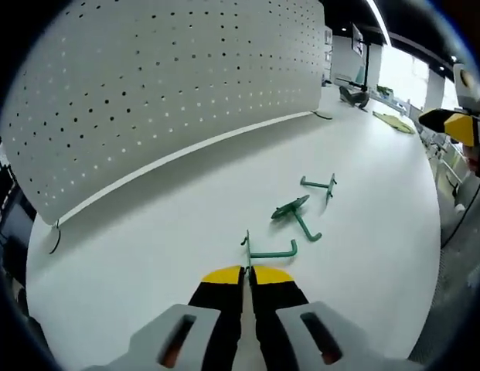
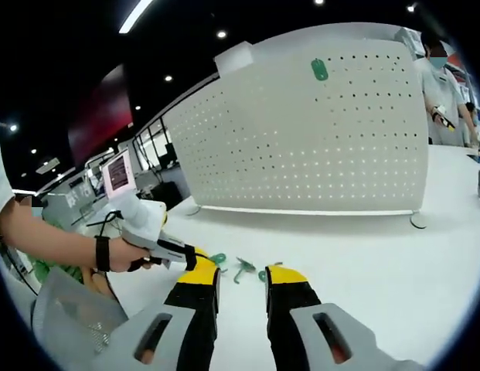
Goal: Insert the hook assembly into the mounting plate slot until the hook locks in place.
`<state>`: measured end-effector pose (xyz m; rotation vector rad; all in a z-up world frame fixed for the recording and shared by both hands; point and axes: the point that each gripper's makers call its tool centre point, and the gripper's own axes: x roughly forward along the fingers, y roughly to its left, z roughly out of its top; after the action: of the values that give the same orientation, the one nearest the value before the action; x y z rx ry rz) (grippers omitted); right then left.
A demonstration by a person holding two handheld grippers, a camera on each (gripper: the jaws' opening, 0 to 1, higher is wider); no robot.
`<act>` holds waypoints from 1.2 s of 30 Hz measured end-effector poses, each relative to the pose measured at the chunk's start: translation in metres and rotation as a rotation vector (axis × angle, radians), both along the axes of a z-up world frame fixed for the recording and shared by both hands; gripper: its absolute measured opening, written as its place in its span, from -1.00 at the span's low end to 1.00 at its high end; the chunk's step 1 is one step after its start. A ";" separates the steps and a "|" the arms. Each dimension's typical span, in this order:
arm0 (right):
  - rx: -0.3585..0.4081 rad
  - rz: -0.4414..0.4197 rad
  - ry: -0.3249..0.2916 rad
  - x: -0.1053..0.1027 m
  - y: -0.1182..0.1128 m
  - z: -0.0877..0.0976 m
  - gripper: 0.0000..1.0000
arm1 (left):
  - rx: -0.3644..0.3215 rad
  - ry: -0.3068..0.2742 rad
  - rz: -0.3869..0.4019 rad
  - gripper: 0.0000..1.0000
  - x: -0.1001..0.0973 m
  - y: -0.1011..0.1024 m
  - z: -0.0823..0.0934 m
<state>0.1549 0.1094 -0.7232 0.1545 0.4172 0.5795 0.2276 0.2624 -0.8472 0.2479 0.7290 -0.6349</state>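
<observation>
Three green hooks (image 1: pixel 300 216) lie loose on the table (image 1: pixel 147 247) — left gripper (image 1: pixel 246 272) closed, empty; right gripper (image 2: pixel 238 275) parted, empty.

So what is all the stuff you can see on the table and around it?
White perforated pegboard panel: one, white, standing upright at the back of the table.
Green oval tag: one, green, high on the pegboard.
Green metal hooks: three, green, lying on the table in front of the left tongs; nearest, middle, farthest.
White table: one, white, under everything.
Other person: one, light clothes, standing to the right of the pegboard.
Left tongs: yellow tips, black arms, shut, nothing held.
Right tongs: yellow tips, open, nothing held.
Person's hand: one, black wrist strap, holding the left tongs' handle.
</observation>
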 end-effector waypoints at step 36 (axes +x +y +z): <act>0.109 0.202 -0.001 -0.018 0.039 0.017 -0.62 | -0.291 -0.158 0.059 -0.92 -0.071 -0.058 0.104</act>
<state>0.1372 0.1486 -0.7062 0.2174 0.4027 0.8017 0.1570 0.2041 -0.7435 0.0076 0.4828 -0.6488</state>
